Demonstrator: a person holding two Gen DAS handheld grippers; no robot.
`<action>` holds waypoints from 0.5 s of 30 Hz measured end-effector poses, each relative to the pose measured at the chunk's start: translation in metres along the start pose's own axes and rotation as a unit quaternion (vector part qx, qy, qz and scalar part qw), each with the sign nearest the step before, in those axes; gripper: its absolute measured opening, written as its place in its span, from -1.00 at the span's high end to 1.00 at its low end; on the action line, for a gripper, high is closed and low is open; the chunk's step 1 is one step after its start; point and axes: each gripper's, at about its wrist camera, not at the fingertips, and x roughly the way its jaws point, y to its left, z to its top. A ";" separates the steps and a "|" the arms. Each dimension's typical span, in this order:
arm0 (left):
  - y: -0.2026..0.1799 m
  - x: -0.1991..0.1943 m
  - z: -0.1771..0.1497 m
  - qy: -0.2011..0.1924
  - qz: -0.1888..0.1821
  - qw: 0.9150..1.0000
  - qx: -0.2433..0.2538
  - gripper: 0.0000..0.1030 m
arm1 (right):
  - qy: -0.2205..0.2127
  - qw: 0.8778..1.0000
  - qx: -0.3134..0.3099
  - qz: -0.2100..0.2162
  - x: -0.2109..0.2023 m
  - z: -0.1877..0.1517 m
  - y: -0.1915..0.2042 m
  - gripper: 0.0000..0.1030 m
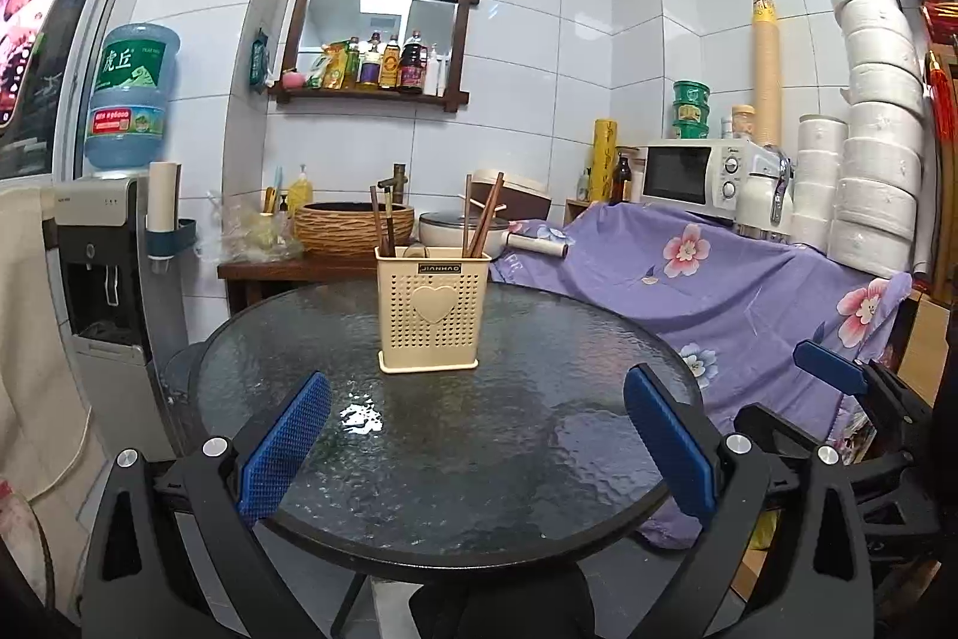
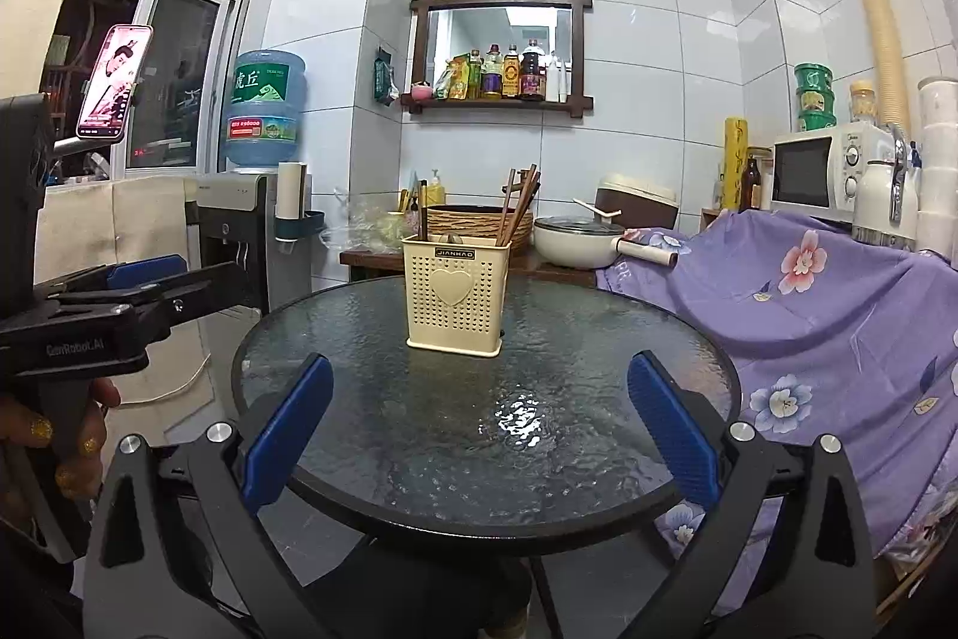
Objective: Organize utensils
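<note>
- A white-tiled kitchen corner holds a round glass table, and both tools hang over its near edge, pointing across it.
- The left gripper has its 2 blue pads spread wide apart, with nothing between them, only bare glass below.
- The right gripper is likewise spread wide and carries nothing; a bright glare patch on the glass lies between its pads.
- In the right wrist view, the left gripper shows from the side at the far left, level with the table edge, gripped by a hand with gold-painted nails.
- Straight ahead of both tools, past the middle of the table, stands a cream holder with a heart on its front, upright on the glass.
- Brown chopsticks lean in the holder's right part, and 2 darker sticks rise from its left part; something rounded sits low between them, too hidden to name.
- To the right of the tools, a purple flowered cloth drapes down beside the table.
- Beyond the holder, a low wooden bench carries a woven basket and a white pan.
- Further right, a white microwave sits above the cloth.
- On the far wall hangs a dark-framed mirror shelf lined with bottles, and a water dispenser stands to the left.
</note>
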 end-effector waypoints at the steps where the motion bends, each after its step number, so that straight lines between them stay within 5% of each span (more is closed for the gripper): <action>1: -0.001 -0.001 -0.001 -0.001 0.002 1.000 0.003 -0.87 | 0.001 1.000 0.003 0.002 0.000 0.000 0.000 -0.89; 15: 0.002 -0.006 -0.003 0.000 0.008 1.000 0.000 -0.87 | 0.016 1.000 0.021 0.005 0.007 -0.001 -0.009 -0.89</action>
